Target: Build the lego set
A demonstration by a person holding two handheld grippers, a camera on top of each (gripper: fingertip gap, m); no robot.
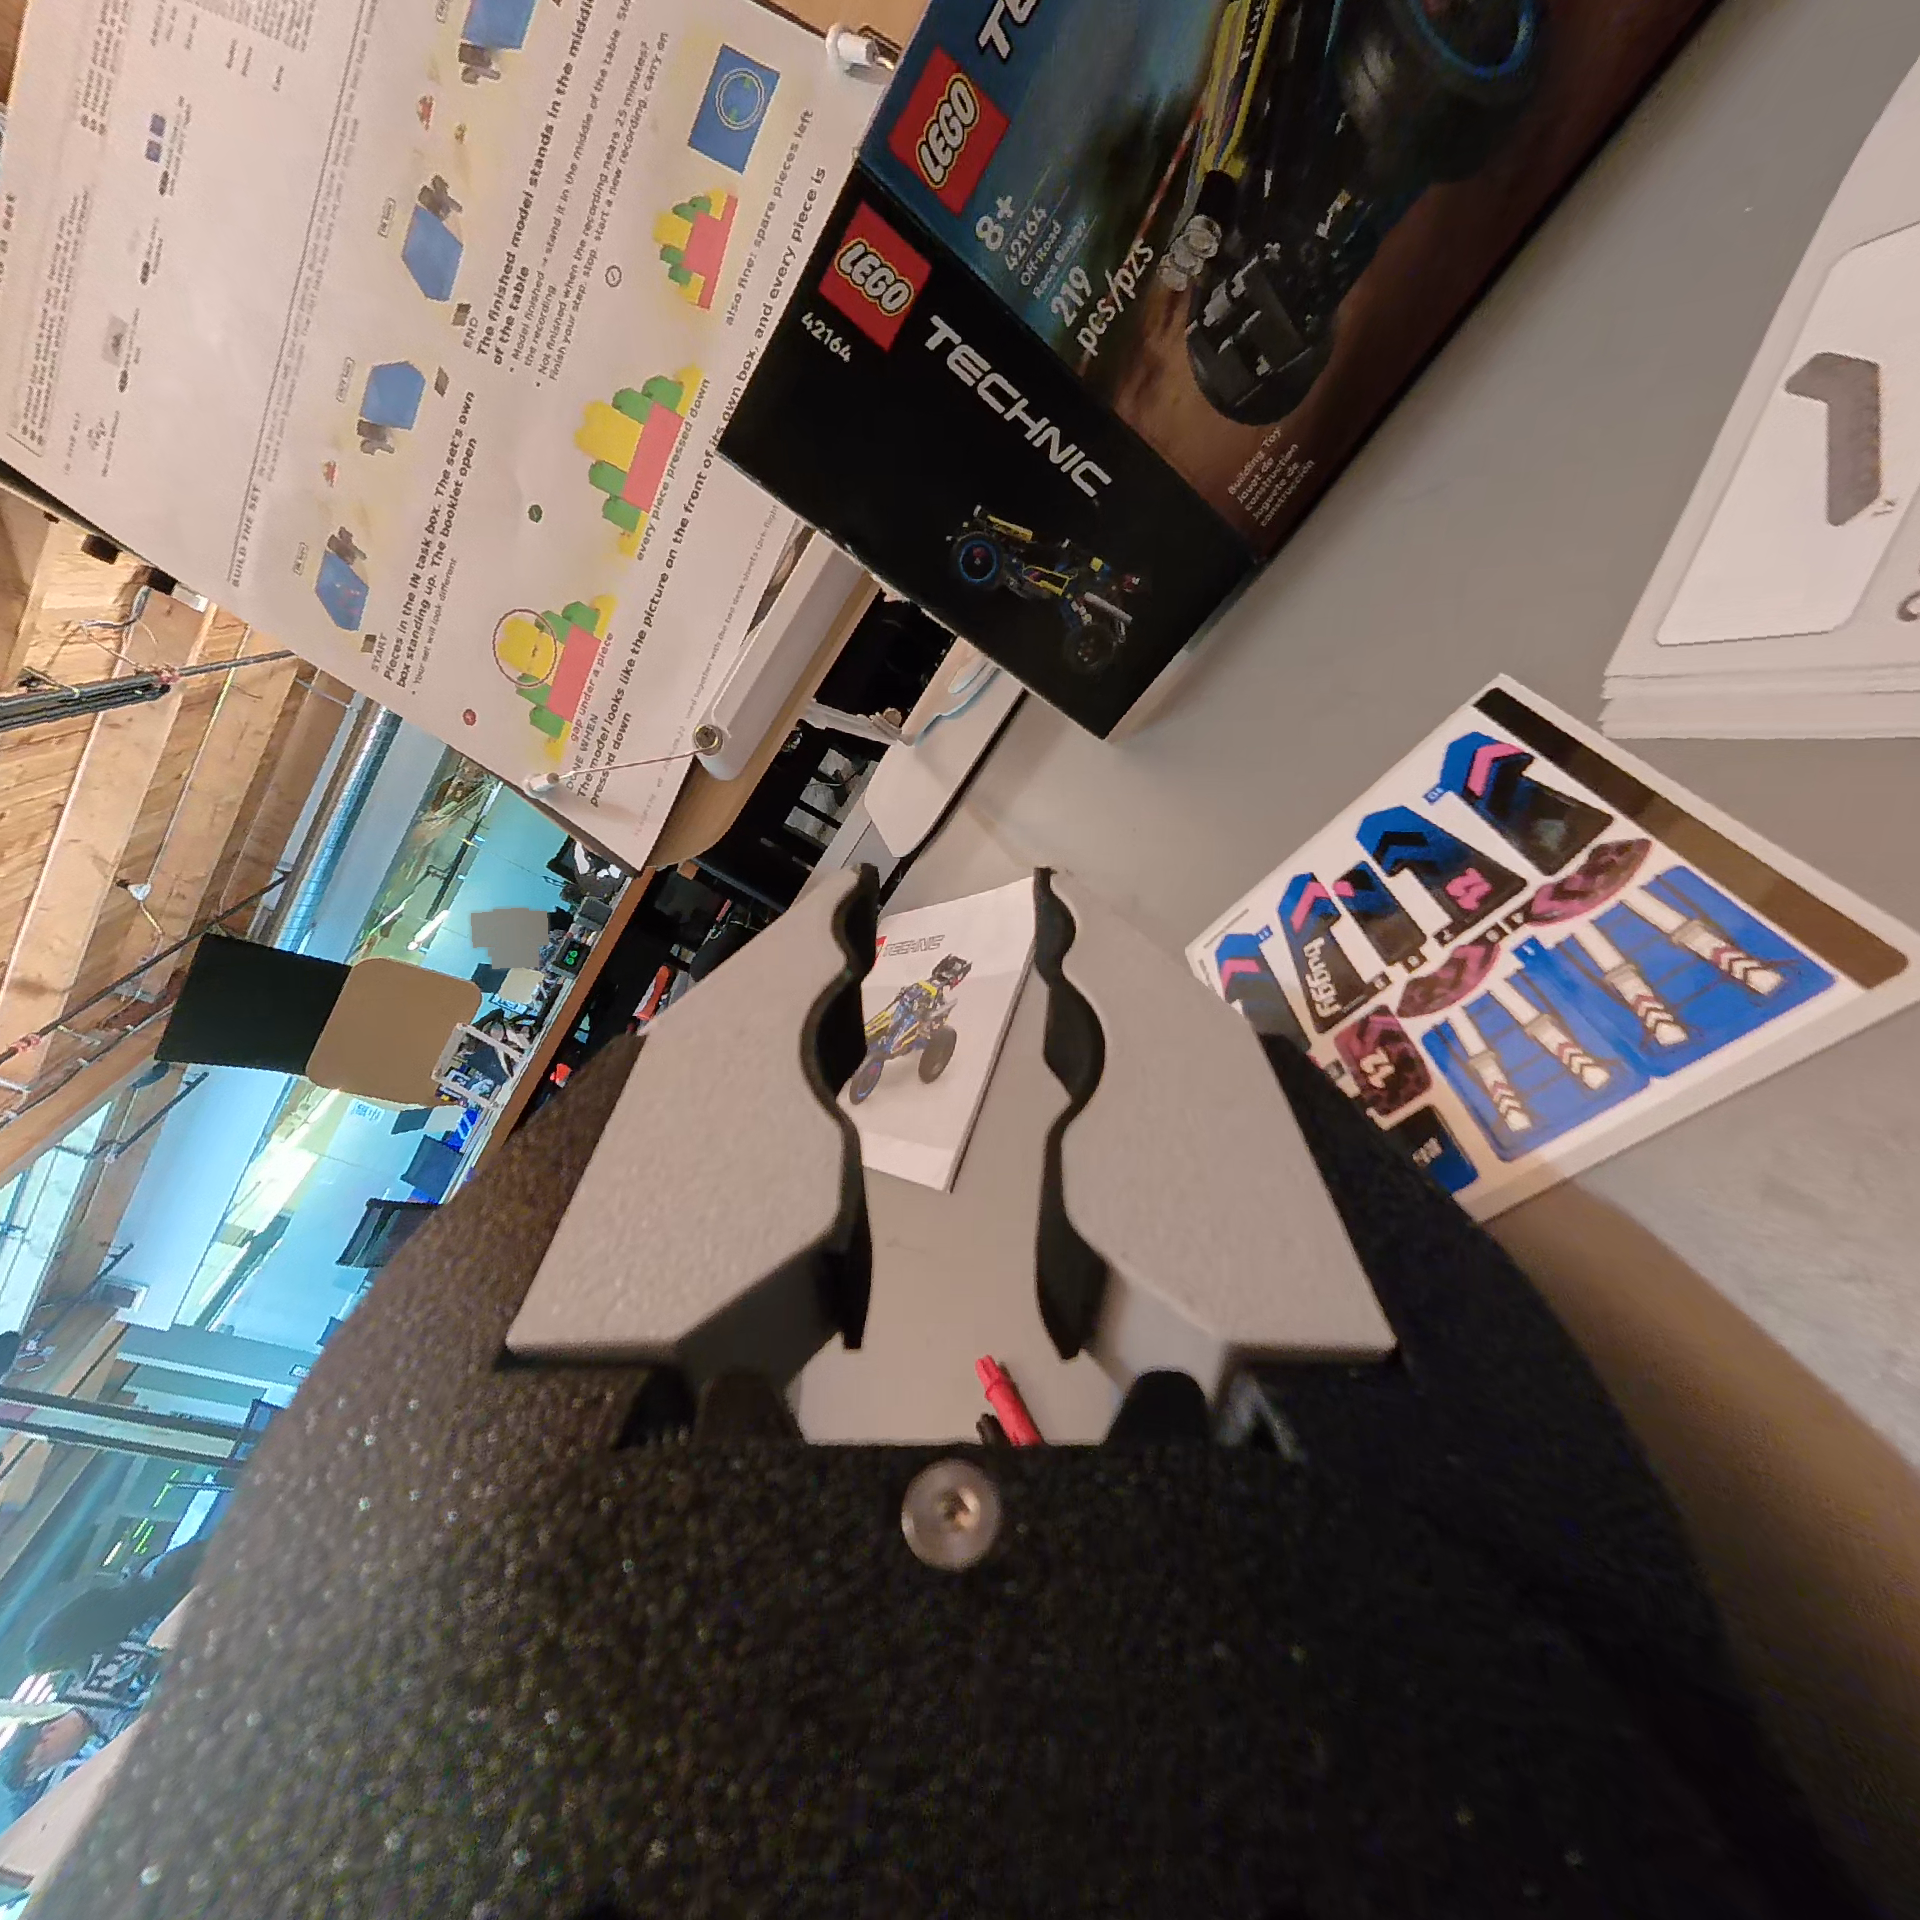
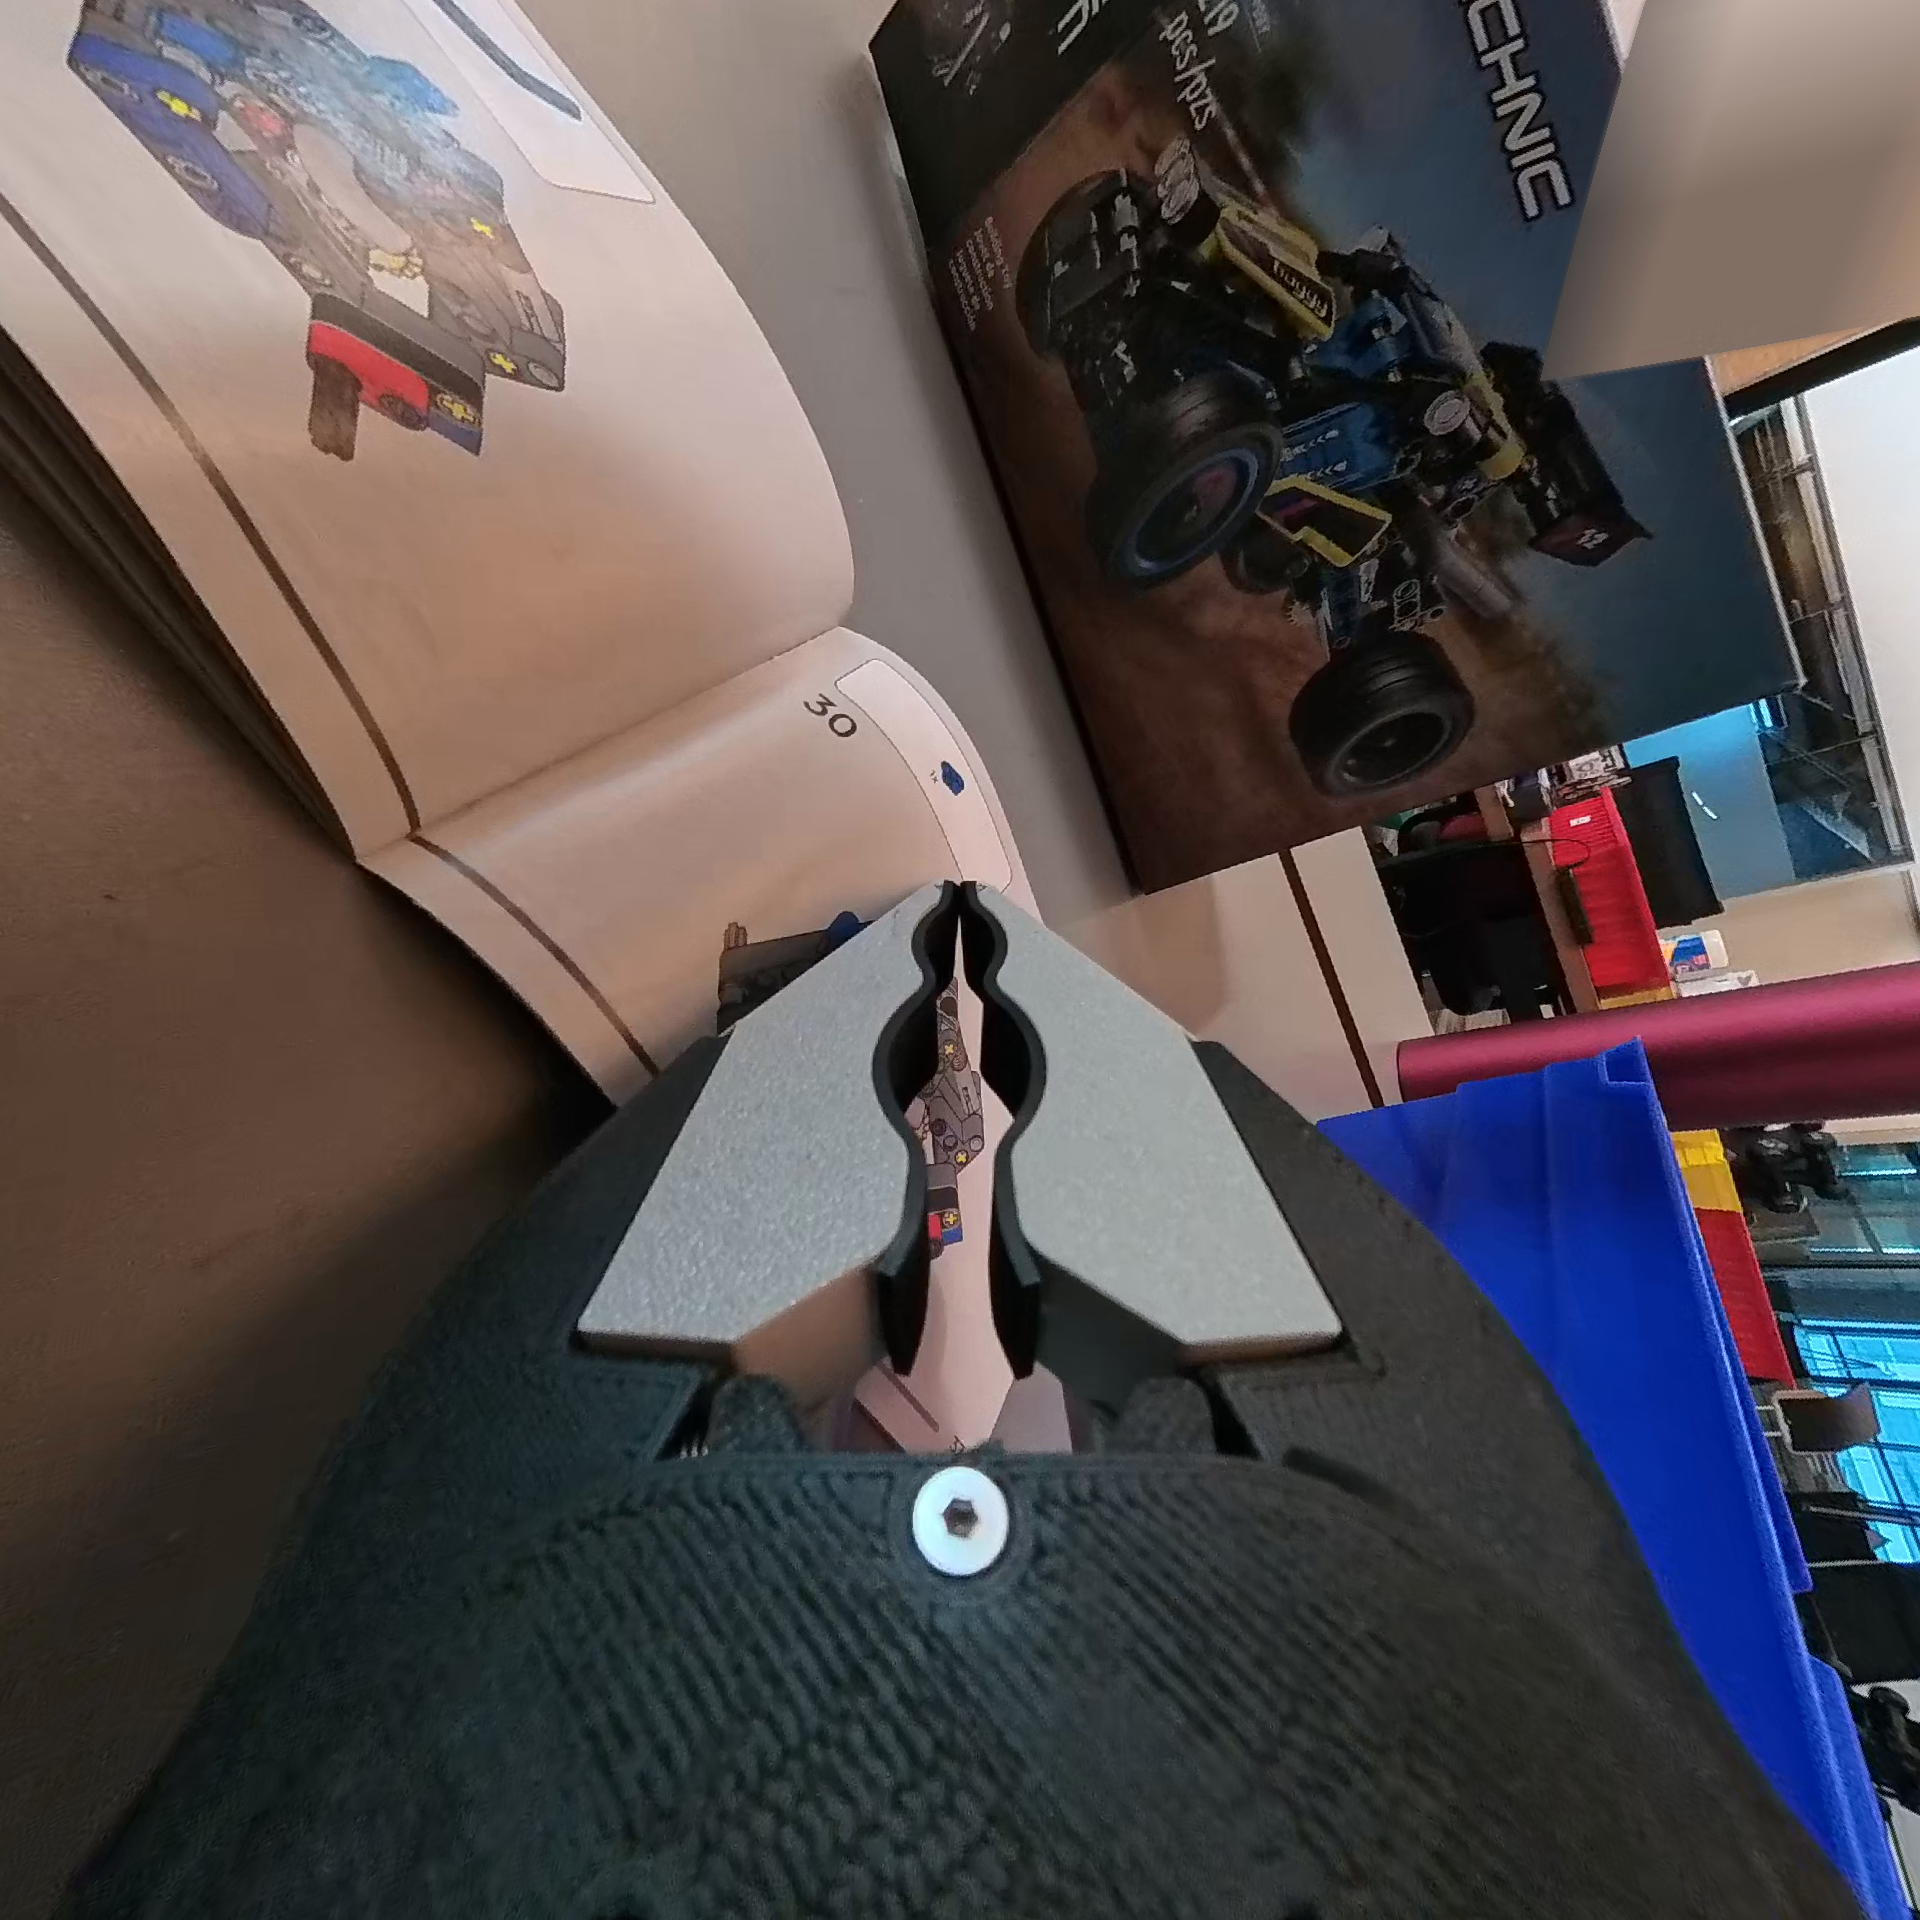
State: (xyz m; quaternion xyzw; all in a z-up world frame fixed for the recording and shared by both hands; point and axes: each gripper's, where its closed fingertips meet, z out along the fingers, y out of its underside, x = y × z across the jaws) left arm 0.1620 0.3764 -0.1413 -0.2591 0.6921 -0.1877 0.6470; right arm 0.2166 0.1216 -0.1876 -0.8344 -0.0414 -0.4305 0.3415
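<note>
Grey bench [image 1: 1455,582] runs under both of my tools, with a busy workshop blurred beyond its far edge. My left hand-held gripper [image 1: 948,914] hangs released over the bench, its jaws apart with nothing between them; through the gap I see a small closed booklet [image 1: 925,1049] lying flat. Down near its base a red pin [image 1: 1000,1405] lies on the bench, the only loose piece I can make out. A sticker sheet [image 1: 1548,977] lies to the side, untouched, and the set's box [image 1: 1049,343] stands upright at the back beside a printed task sheet [image 1: 395,343] on a stand.

My right hand-held gripper [image 2: 958,891] is clenched, tips meeting and holding nothing, poised over the open instruction book [image 2: 499,540]. A blue bin [image 2: 1558,1299] sits just beside it; I cannot see its contents.

I judge I am at the reading step, checking the open page for the part wanted. No assembled model shows in either view, so I cannot say how far along the build is. Next I should find the part the page shows, likely in the bin, loosen the right jaws and pinch it squarely
</note>
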